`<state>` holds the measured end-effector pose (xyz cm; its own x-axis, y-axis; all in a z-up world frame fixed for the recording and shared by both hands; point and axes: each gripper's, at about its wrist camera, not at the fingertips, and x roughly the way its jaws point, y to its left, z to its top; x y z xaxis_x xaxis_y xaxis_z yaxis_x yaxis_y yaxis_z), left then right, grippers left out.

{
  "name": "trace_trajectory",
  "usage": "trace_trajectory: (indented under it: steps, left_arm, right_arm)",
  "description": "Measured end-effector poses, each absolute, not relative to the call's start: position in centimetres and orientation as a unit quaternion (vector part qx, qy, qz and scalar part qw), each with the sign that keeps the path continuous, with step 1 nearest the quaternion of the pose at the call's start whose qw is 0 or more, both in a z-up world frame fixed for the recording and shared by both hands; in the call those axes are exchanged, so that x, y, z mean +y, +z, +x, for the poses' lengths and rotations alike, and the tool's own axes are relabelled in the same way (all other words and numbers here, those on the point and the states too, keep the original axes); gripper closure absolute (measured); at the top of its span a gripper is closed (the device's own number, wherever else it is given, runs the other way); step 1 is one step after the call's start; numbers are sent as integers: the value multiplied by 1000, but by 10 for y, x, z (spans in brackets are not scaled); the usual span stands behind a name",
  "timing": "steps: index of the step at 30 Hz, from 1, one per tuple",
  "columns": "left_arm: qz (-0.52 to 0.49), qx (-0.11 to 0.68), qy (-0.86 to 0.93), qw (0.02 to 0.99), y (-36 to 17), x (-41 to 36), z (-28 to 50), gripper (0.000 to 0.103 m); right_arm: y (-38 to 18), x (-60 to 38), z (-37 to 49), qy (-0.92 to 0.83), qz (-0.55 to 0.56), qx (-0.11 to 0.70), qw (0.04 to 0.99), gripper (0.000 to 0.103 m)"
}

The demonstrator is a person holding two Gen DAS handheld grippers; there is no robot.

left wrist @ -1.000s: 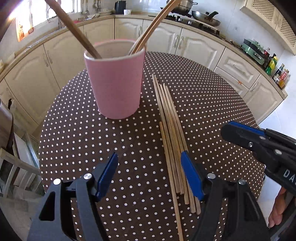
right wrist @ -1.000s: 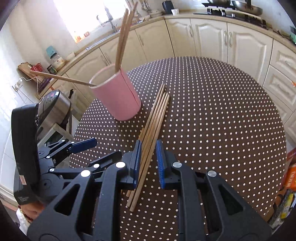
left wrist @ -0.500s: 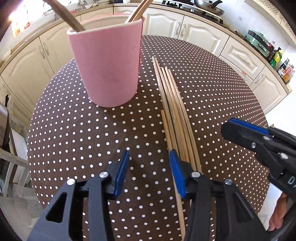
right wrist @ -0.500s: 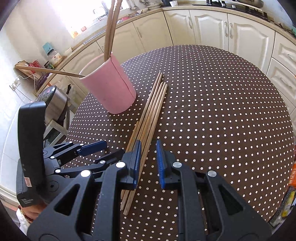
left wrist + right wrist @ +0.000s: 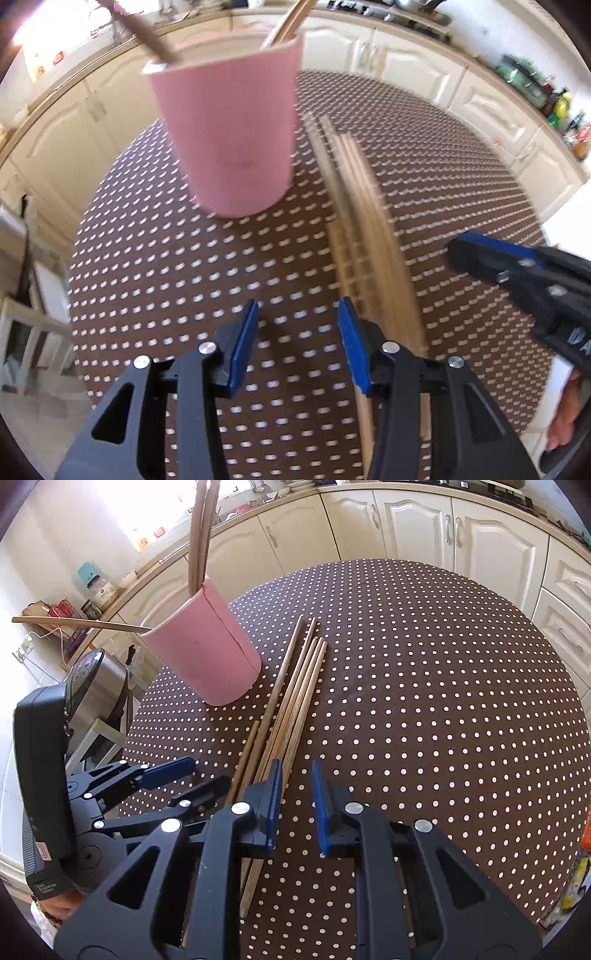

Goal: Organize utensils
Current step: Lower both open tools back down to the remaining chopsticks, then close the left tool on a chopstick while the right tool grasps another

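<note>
On the polka-dot tablecloth (image 5: 424, 686) a bundle of wooden chopsticks (image 5: 291, 698) lies flat just right of the pink holder cup (image 5: 207, 653), which already has a few chopsticks standing in it. Their long axis runs away from both cameras, almost parallel to the fingers of each tool.

From the left gripper (image 5: 301, 345) the bundle is immediately to the right: its right finger is beside or above the near ends, and the half-open jaws hold nothing. From the right gripper (image 5: 297, 805) the bundle is immediately to the left, passing under its left finger; these jaws have only a narrow gap and are also empty.

Neither gap is over a stick yet. I judge the right gripper needs a small shift to its left to straddle one.
</note>
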<state>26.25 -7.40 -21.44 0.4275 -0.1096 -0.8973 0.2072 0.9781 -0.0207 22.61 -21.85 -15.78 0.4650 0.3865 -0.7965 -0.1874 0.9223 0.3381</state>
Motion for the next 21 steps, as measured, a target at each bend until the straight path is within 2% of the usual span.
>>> trace_trajectory:
  steps: [3,7,21]
  left_arm:
    - [45,528,-92,843,-215,-73,267,62]
    - [-7,525,-107,844,-211,-60,269,62]
    - [27,527,-127,840,-217,-87,283,62]
  right_arm:
    - [-161,-213,237,162,96,498,847,85]
    - [-162,-205,247,157,90,505,844,85]
    - [-183,-180,271,132,58,543,827,85]
